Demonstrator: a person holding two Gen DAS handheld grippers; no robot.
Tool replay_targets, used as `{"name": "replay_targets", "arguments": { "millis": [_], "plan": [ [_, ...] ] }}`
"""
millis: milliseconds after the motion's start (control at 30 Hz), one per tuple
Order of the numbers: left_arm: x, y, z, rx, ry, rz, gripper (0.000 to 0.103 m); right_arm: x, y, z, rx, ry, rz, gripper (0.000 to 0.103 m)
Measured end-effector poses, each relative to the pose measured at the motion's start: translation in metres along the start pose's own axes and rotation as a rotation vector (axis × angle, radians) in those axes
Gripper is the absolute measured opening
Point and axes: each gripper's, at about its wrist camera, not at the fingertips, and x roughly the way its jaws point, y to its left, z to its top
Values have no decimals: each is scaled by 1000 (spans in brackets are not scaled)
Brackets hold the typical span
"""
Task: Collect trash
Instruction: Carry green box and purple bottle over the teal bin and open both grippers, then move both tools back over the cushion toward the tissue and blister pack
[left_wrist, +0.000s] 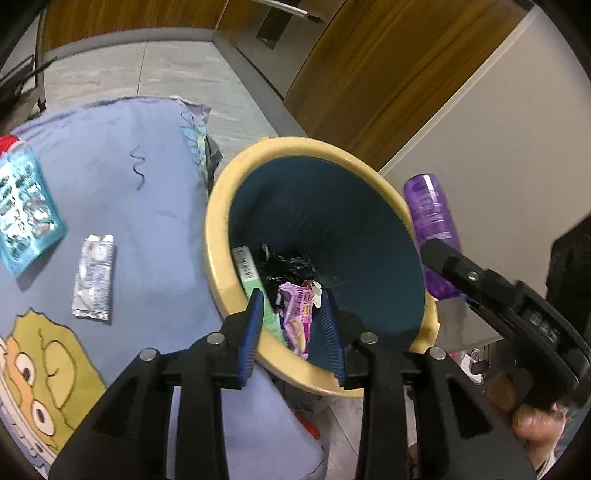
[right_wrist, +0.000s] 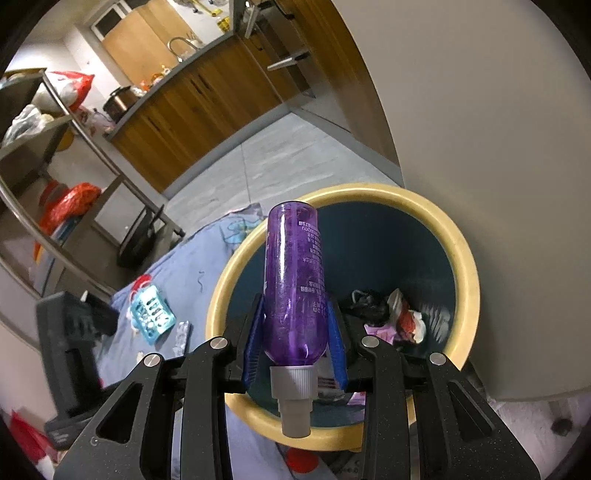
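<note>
A round bin with a cream rim (left_wrist: 216, 206) and dark blue inside stands beside a blue cloth-covered surface (left_wrist: 147, 206). It holds a pink wrapper (left_wrist: 297, 317), a green box and black scraps. My left gripper (left_wrist: 293, 314) is open and empty above the bin's near rim. My right gripper (right_wrist: 295, 325) is shut on a purple plastic bottle (right_wrist: 295, 273), cap toward the camera, held over the bin (right_wrist: 469, 258). The bottle also shows in the left wrist view (left_wrist: 432, 221). A silver tube (left_wrist: 94, 277) and a teal blister pack (left_wrist: 26, 218) lie on the cloth.
A grey wall panel (right_wrist: 480, 129) stands right behind the bin. Wooden cabinets (right_wrist: 207, 110) and a grey tiled floor lie beyond. A metal shelf rack (right_wrist: 55, 155) with red bags is at the left. A red cap (right_wrist: 303, 459) lies below the bin.
</note>
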Motion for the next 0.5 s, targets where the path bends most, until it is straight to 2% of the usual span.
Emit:
{"name": "replay_targets", "arguments": {
  "millis": [67,133,200,267,367,500],
  "plan": [
    [-8,2,-2,8,-21,5,38,6,1,1,-3,19,-9,33],
    [-18,6,-3,7,-47,3,52,14,2,1,-9,38,-22,33],
    [-28,11,-7,3,-71,9,59,19,3,0,-11,51,-32,34],
    [-38,18,-11,-4,-87,12,62,24,3,1,-6,62,-38,36],
    [-50,28,-17,-19,-107,17,68,24,4,0,-7,60,-33,46],
    [-65,42,-24,-34,-134,49,76,20,9,0,-18,44,-30,49]
  ]
}}
